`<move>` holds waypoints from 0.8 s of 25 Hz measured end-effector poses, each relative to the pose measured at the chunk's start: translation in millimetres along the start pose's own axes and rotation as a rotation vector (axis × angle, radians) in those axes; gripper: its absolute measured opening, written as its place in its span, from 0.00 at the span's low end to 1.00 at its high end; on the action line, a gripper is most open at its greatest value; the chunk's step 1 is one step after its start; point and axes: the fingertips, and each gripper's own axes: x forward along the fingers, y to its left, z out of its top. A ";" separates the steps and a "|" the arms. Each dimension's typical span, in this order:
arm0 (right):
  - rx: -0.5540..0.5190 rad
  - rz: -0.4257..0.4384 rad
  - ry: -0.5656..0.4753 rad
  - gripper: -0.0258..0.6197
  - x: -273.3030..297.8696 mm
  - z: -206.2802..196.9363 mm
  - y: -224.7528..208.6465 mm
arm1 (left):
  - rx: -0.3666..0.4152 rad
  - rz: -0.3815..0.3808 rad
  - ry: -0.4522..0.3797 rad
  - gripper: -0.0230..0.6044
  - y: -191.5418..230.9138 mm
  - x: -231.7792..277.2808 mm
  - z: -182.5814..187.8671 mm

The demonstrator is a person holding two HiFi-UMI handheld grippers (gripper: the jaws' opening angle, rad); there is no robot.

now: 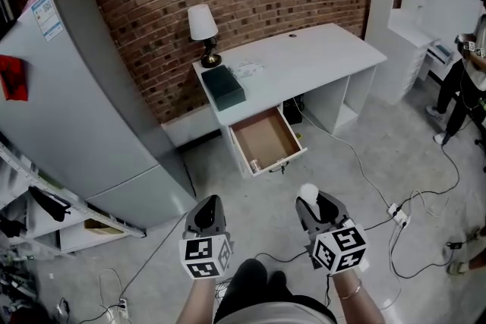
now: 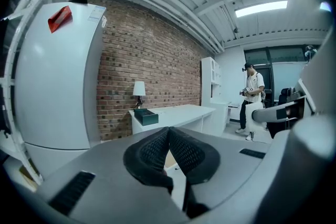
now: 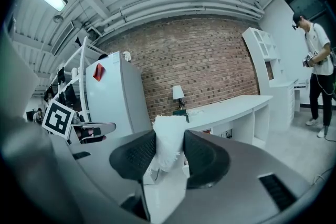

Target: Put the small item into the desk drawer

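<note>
My right gripper (image 1: pixel 308 201) is shut on a small white item (image 3: pixel 169 139), a crumpled white wad that sticks up between the black pads (image 3: pixel 206 157); its tip (image 1: pixel 307 192) shows in the head view. My left gripper (image 1: pixel 206 210) is shut with nothing in it, its pads (image 2: pixel 186 152) meeting at the tips. Both grippers hang low over the concrete floor, well short of the white desk (image 1: pixel 319 61). The desk drawer (image 1: pixel 266 140) stands pulled out, its brown bottom showing, with a small pale thing at its front left corner.
A dark green box (image 1: pixel 223 86) and a lamp (image 1: pixel 203 33) stand on the desk's left end. A grey fridge (image 1: pixel 83 110) is to the left, a brick wall behind. Cables and a power strip (image 1: pixel 398 215) lie on the floor to the right. A person (image 1: pixel 467 80) stands far right.
</note>
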 end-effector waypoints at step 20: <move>0.006 0.003 0.048 0.30 153.8 30.4 -32.2 | -0.010 -0.003 0.037 0.07 75.4 139.0 15.3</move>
